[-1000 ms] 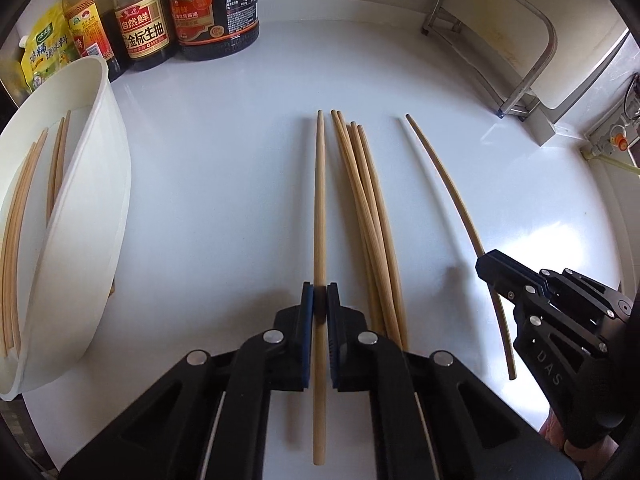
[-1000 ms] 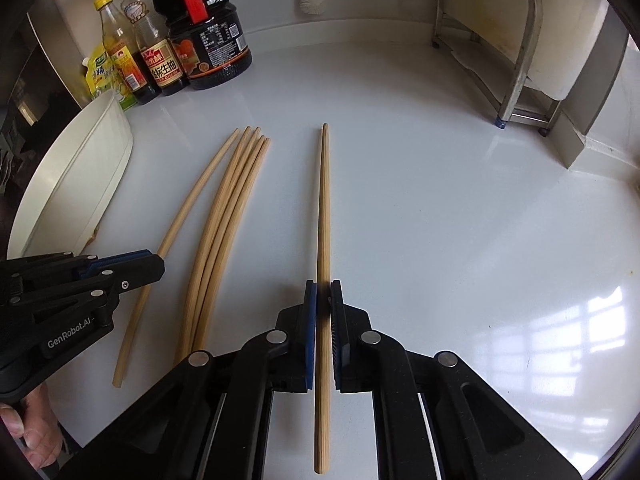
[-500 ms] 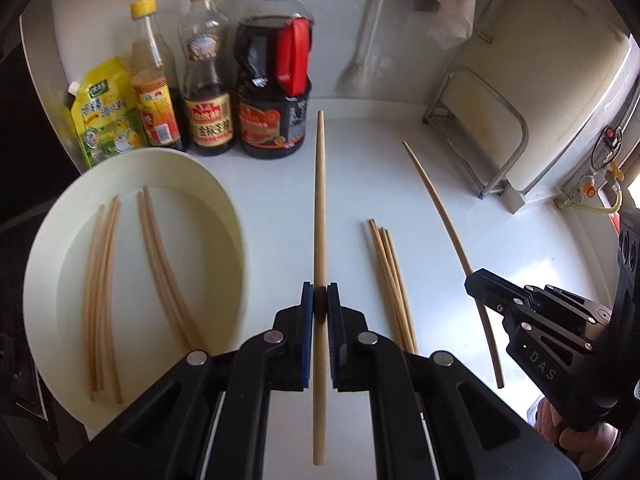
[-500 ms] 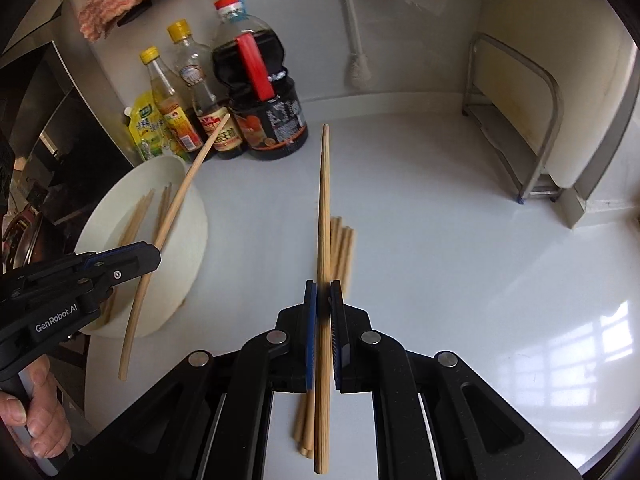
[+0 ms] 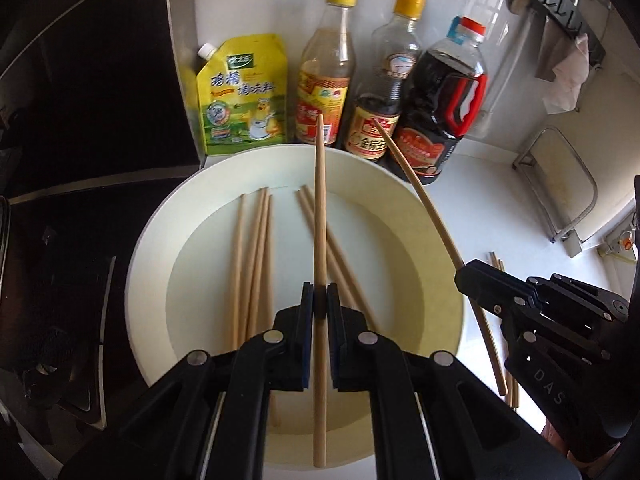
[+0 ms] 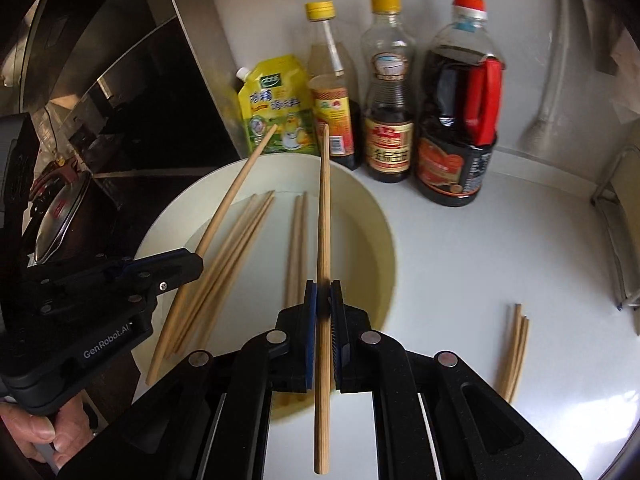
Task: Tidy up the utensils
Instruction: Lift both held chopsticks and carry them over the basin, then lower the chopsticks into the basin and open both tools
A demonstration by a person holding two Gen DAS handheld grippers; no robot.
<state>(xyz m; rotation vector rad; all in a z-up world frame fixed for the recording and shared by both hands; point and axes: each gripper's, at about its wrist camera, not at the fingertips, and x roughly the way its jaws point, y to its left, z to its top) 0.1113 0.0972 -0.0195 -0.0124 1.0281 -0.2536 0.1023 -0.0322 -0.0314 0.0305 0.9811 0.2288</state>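
Each hand-held gripper is clenched on one chopstick, the left hand-held gripper (image 5: 320,306) and right hand-held gripper (image 6: 323,304) both poised above the white bowl (image 5: 152,248). Next I'd expect them lowered and released among those already inside; spare chopsticks (image 6: 514,350) wait on the worktop (image 6: 480,248).

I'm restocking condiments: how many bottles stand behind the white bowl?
3, in a row behind the bowl: a pale yellow-capped bottle next to the yellow pouch, a dark yellow-capped bottle in the middle, a large red-capped bottle on the right. None looks hidden.
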